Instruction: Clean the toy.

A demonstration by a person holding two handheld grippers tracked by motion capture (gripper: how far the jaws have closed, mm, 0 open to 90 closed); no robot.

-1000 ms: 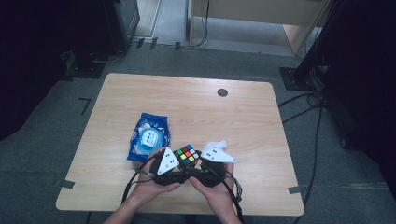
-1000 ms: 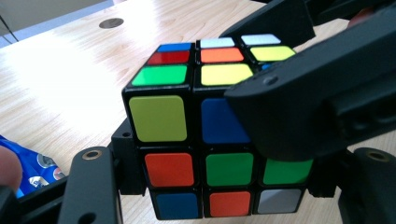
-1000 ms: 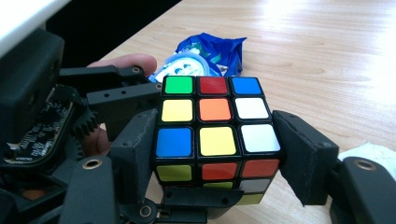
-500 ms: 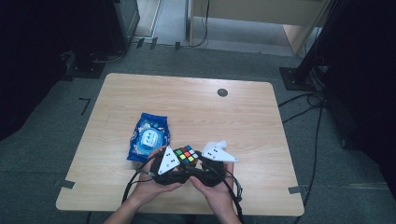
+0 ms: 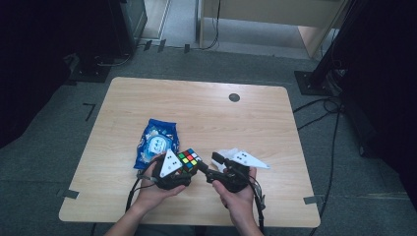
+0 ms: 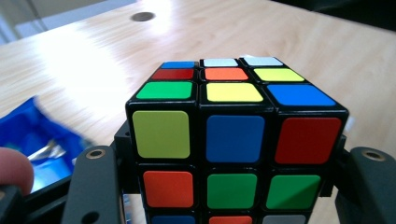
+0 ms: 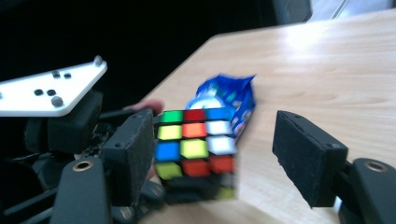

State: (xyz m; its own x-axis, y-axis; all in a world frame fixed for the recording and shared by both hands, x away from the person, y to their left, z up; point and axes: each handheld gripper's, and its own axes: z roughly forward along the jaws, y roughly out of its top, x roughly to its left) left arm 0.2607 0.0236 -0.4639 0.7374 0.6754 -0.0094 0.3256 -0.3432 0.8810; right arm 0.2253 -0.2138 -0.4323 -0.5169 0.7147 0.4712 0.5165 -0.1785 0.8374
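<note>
High view shows the wooden counter (image 5: 206, 113) stretching away ahead of both hands, with a blue snack packet (image 5: 156, 141) lying flat just beyond and to the outer side of the left hand-held gripper (image 5: 189, 164). That left hand-held gripper carries the scrambled puzzle cube (image 5: 189, 159) clamped between its two black jaws, which stand fairly wide because the cube fills the gap; in the left gripper view the cube (image 6: 233, 135) sits squarely between the pads, one jaw against each side face, lifted a little off the counter (image 6: 93, 56). The left jaws have just been closing slightly, with the cube between them. The right hand-held gripper (image 5: 209, 169) sits just beside the cube on its inner side, pointing at it; its jaws have just been opening a little and grip nothing. In the right gripper view one pad (image 7: 128, 151) lies close against the near face of the cube (image 7: 196, 147), while the other pad (image 7: 308, 156) stands well apart from it, the picture being blurred. My judgement is that the step in hand is a layer turn, the left gripper steadying the cube. The next move calls for sliding the open right jaws around one outer layer, closing firmly, then twisting without pulling the cube free.
</note>
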